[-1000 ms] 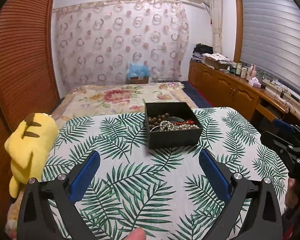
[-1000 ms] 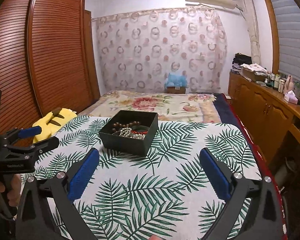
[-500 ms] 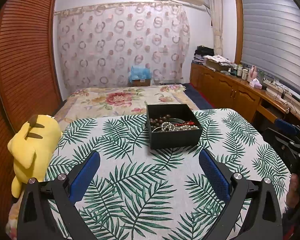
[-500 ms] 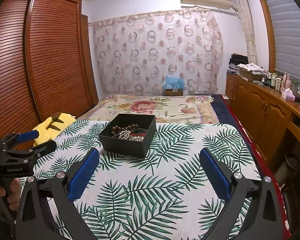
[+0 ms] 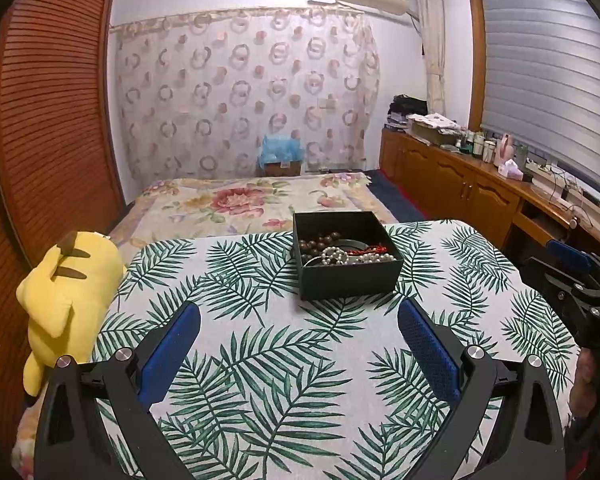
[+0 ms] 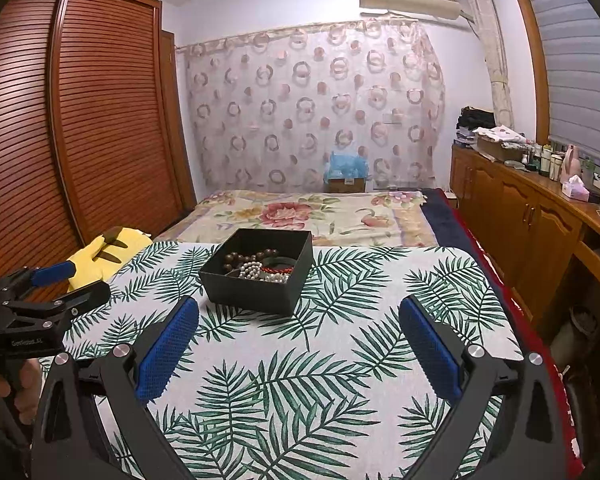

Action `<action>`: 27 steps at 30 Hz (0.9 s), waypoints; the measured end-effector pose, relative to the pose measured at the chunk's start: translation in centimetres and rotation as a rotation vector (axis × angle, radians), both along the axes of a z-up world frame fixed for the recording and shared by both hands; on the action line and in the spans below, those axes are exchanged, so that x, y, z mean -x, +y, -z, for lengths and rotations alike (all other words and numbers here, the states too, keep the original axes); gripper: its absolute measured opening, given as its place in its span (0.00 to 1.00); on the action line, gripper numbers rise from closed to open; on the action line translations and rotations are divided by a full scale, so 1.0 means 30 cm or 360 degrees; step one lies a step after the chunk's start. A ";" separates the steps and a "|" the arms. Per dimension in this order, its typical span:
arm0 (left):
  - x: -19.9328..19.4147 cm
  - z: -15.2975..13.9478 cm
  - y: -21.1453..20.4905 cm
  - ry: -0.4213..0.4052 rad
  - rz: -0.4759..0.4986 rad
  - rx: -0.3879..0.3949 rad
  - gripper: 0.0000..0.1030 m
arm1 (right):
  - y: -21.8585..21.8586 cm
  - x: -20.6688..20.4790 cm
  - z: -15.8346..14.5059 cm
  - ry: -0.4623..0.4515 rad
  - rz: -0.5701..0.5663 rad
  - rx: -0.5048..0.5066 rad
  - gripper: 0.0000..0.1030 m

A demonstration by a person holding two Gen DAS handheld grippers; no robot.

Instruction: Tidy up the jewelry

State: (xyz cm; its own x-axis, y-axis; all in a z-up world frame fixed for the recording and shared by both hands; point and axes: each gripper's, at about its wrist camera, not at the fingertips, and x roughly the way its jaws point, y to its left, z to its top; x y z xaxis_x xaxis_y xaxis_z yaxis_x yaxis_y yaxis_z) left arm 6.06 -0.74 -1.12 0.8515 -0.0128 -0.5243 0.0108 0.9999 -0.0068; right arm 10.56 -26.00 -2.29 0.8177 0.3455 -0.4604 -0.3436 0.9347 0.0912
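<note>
Sitting ahead of both wide-spread tongs, left tongs (image 5: pixel 299 322), right tongs (image 6: pixel 299 316), jewelry box (image 5: pixel 347 254).

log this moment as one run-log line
phase: approach | left claw: open, empty | right claw: open, empty | black box: on leaf-print tablecloth, holds pearl strand, brown beads, red bracelet

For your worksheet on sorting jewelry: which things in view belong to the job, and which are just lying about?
Belongs to the job:
black box
brown beads
pearl strand
red bracelet
left gripper
right gripper

Lying about:
yellow plush toy
tissue box
bottles
</note>
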 end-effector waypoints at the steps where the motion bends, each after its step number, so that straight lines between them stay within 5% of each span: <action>1: 0.003 -0.005 -0.006 -0.0003 0.0001 0.0003 0.93 | 0.000 0.001 0.000 -0.0001 0.0000 0.0001 0.98; 27: 0.017 -0.037 -0.030 -0.0033 0.0006 0.0010 0.93 | 0.003 0.020 -0.016 -0.0011 0.0007 -0.0003 0.98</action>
State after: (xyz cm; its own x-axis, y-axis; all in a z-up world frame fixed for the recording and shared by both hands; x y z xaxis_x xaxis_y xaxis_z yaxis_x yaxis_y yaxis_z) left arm 5.55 -1.63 -0.01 0.8622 -0.0191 -0.5062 0.0146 0.9998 -0.0128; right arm 9.97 -25.89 -1.81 0.8224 0.3425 -0.4542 -0.3399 0.9361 0.0905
